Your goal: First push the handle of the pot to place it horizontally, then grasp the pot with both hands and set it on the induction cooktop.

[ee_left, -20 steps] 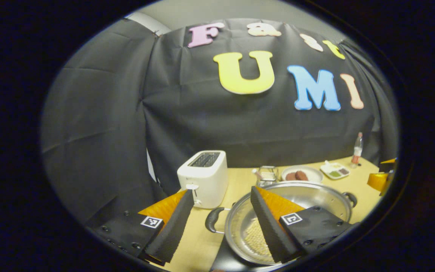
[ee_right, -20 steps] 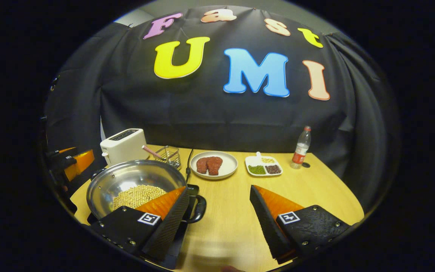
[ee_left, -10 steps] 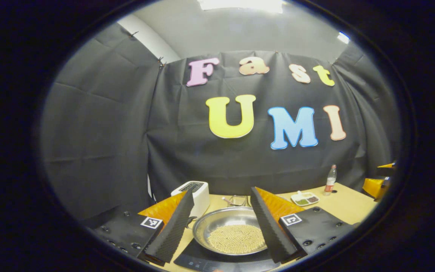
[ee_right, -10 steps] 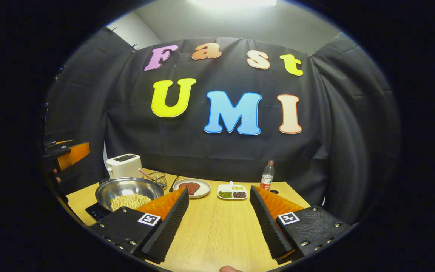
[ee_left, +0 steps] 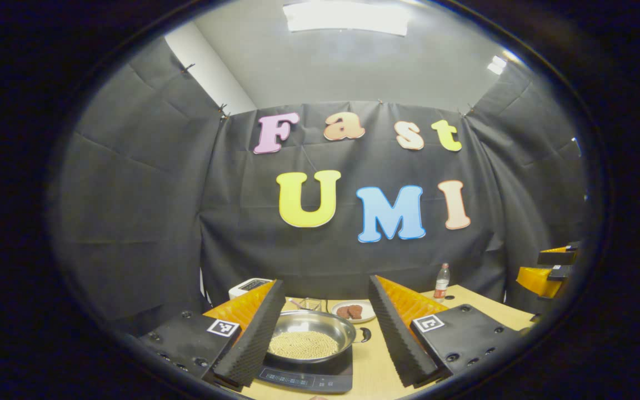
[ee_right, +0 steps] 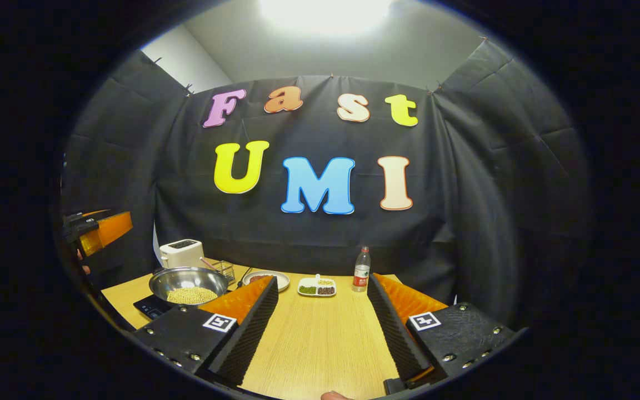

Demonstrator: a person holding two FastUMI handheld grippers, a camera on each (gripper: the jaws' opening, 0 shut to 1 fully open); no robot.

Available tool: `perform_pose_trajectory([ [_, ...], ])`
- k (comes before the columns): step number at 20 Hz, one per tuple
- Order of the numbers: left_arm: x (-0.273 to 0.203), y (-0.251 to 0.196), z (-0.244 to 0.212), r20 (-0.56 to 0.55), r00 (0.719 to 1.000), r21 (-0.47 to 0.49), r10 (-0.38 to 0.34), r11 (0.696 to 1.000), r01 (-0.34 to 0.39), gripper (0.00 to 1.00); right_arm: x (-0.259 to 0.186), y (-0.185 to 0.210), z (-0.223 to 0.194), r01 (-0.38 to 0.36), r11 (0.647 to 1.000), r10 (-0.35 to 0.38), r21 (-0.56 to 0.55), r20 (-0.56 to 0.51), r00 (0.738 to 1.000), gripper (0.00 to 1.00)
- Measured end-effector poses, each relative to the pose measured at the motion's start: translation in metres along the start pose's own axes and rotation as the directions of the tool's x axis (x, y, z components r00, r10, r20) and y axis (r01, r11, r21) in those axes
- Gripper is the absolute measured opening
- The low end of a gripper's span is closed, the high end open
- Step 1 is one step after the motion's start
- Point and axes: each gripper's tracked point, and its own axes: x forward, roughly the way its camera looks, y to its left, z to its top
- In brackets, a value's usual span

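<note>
A steel pot [ee_left: 311, 339] holding pale beans sits on the black induction cooktop [ee_left: 309, 379]; one dark handle [ee_left: 364, 334] juts out to its right. My left gripper [ee_left: 325, 339] hangs open, well back from the pot, nothing between its fingers. In the right gripper view the same pot [ee_right: 188, 283] rests on the cooktop [ee_right: 148, 306] at the table's left. My right gripper [ee_right: 323, 328] is open over bare wood, far to the right of the pot. The other gripper [ee_right: 100, 229] appears at the left edge.
A white toaster [ee_right: 181, 253], a wire basket [ee_right: 224, 270], a plate of meat [ee_right: 267, 278], a divided dish [ee_right: 316, 287] and a bottle [ee_right: 360, 269] line the back of the wooden table [ee_right: 320, 339]. Black cloth walls surround the table.
Both grippers have pulled back and up from the pot, which now looks much smaller and stays on the cooktop. Both remain open.
</note>
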Motion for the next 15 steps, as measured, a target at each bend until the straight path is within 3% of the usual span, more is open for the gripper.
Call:
perform_pose_trajectory([
  [5,-0.018,0.004,0.01,0.014,1.0,-0.004,-0.019,1.0,0.019,1.0,-0.011,0.002,0.016,0.024,0.999,-0.024,0.026,0.036,0.999,0.97],
  [6,-0.019,0.008,0.013,0.02,1.0,-0.001,-0.016,1.0,0.016,0.91,-0.012,0.003,0.021,0.028,0.999,-0.029,0.029,0.052,0.998,0.97],
  [7,-0.02,0.012,0.013,0.019,1.0,-0.001,-0.013,1.0,0.013,0.97,-0.016,0.002,0.022,0.037,0.999,-0.038,0.027,0.057,0.998,0.97],
  [11,-0.025,0.018,0.017,0.034,0.999,0.01,-0.013,1.0,0.013,0.98,-0.025,0.005,0.031,0.048,0.998,-0.052,0.043,0.079,0.996,0.97],
  [12,-0.026,0.019,0.017,0.031,0.999,0.022,-0.009,1.0,0.008,0.9,-0.026,0.007,0.032,0.046,0.998,-0.05,0.052,0.081,0.995,0.97],
  [13,-0.027,0.02,0.02,0.037,0.999,0.029,-0.003,1.0,0.002,1.0,-0.027,0.01,0.035,0.037,0.998,-0.042,0.058,0.088,0.995,0.97],
  [15,-0.028,0.02,0.024,0.052,0.999,0.024,0.003,1.0,-0.004,1.0,-0.026,0.014,0.038,0.026,0.998,-0.031,0.053,0.097,0.995,0.97],
])
